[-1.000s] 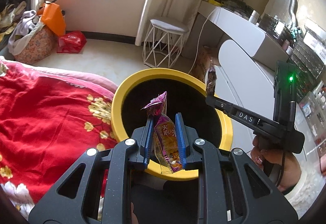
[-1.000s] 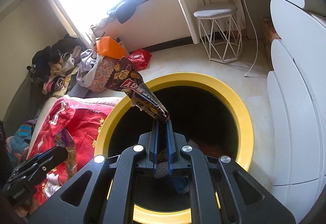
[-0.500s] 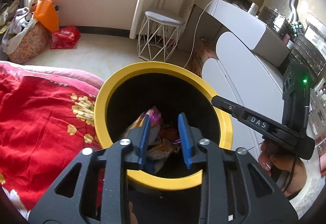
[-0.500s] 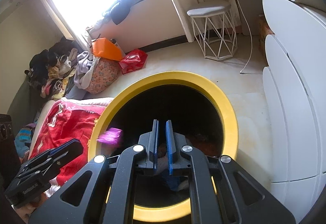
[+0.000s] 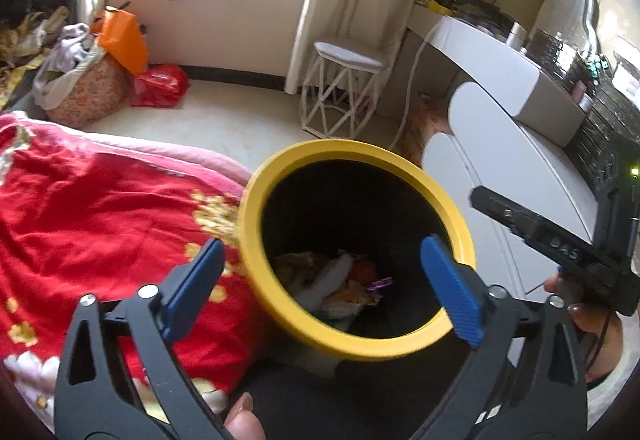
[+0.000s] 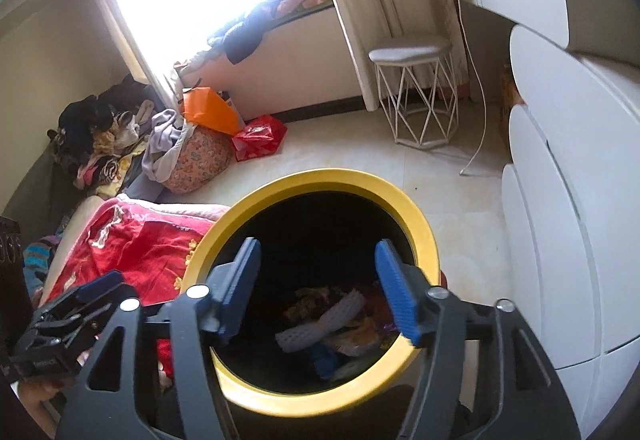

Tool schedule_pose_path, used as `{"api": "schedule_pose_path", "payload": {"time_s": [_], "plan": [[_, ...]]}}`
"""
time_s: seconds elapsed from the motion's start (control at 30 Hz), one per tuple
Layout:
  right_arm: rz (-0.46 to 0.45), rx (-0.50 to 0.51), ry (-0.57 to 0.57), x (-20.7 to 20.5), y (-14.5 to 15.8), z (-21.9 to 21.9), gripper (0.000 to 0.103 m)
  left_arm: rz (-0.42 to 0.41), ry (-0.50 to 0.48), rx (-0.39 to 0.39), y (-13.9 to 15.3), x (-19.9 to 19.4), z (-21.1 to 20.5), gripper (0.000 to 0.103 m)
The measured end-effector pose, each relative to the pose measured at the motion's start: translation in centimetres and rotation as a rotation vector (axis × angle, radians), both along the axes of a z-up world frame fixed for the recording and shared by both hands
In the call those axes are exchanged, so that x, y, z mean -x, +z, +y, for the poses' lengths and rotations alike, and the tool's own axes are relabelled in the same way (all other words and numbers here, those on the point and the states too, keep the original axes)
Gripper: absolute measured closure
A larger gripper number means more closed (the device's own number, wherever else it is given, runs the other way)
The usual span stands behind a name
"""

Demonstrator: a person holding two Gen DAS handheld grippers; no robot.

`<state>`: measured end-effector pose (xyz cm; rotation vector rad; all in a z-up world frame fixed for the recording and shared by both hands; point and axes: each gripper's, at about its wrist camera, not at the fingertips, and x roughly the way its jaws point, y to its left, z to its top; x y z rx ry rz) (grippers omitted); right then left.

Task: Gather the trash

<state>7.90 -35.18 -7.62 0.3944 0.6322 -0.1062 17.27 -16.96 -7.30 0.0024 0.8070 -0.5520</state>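
A: Where is the trash being kept?

B: A heap of wrappers (image 6: pixel 352 324), with a white foam net (image 6: pixel 320 324) and a small purple wrapper (image 5: pixel 380 283) among them, is being held at the bottom of the black bin with the yellow rim (image 5: pixel 360 151).

A: And the tools?

B: Both are being held over the bin's mouth. The left tool (image 5: pixel 320 288) is being opened wide, with nothing gripped between its jaws; the right tool (image 6: pixel 316 288) is also being opened, likewise empty.

A: What is being seen around the rim?

B: The red bedspread (image 5: pixel 100 215) is being pressed against on one side; white drawers (image 6: pixel 560 240) are standing near the other. Open floor (image 6: pixel 340 155) is being left beyond, towards the wire stool (image 6: pixel 416 95).
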Motion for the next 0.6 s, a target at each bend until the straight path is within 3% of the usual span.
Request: {"api": "schedule_pose_path", "payload": {"time_s": [0.27, 0.6], "plan": [[-0.049, 0.060, 0.031, 1.5, 1.4, 2.2, 0.017, -0.043, 0.106, -0.007, 1.3, 1.6, 3.9, 0.011], [-0.094, 0.125, 0.097, 2.4, 2.5, 5.8, 0.006, -0.078, 0.205, -0.005, 2.4, 3.8, 7.8, 0.011]]}}
